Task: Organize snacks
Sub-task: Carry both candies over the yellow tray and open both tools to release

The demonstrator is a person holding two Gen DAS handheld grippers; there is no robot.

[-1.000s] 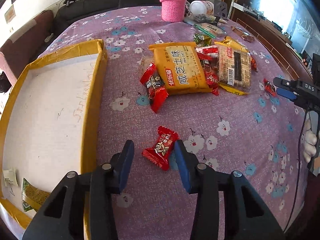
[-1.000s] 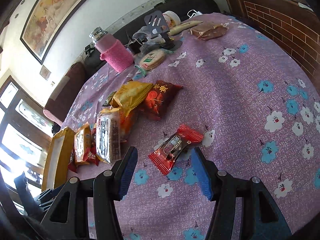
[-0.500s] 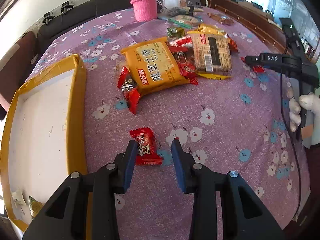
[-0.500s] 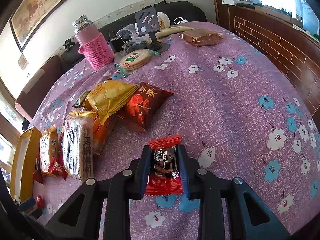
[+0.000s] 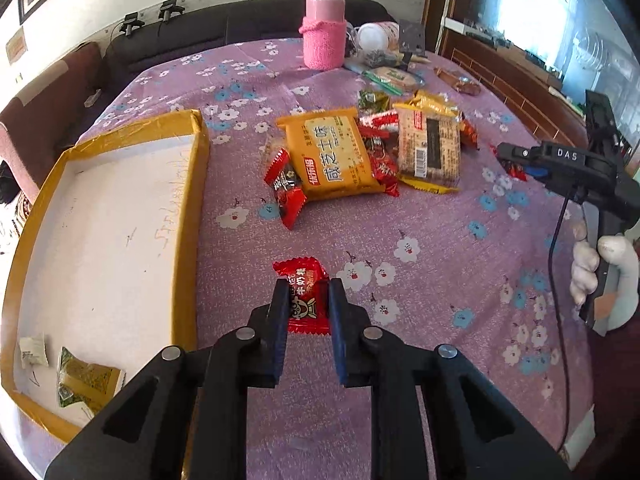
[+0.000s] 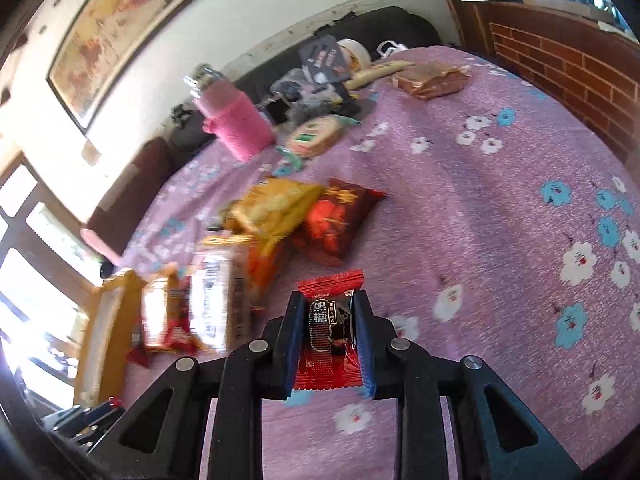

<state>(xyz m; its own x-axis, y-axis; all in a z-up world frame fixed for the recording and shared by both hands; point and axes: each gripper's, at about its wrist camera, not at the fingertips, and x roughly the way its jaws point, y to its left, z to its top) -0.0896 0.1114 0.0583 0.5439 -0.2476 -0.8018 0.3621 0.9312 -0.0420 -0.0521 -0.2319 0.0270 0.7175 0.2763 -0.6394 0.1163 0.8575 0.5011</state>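
Note:
My left gripper (image 5: 308, 300) is shut on a small red candy packet (image 5: 305, 300), just right of the open cardboard box (image 5: 188, 216). My right gripper (image 6: 328, 320) is shut on a red and black candy packet (image 6: 330, 332) and holds it over the purple cloth; it also shows in the left wrist view (image 5: 516, 156) at the right. A pile of snacks lies mid-table: a big orange biscuit pack (image 5: 332, 156), a barcode pack (image 5: 430, 146) and a red candy (image 5: 286, 186). A dark red bag (image 6: 336, 220) and a yellow bag (image 6: 276, 204) lie ahead of the right gripper.
A pink-sleeved bottle (image 5: 324, 36) stands at the far edge with clutter beside it (image 5: 384, 60). The box holds two small packets (image 5: 84, 376) in its near corner. A dark sofa (image 5: 240, 36) runs behind the table. A brick wall (image 6: 560, 68) is at the right.
Both grippers have closed on their candy packets. The left one moved forward over the red candy; the right view has swung and is blurred.

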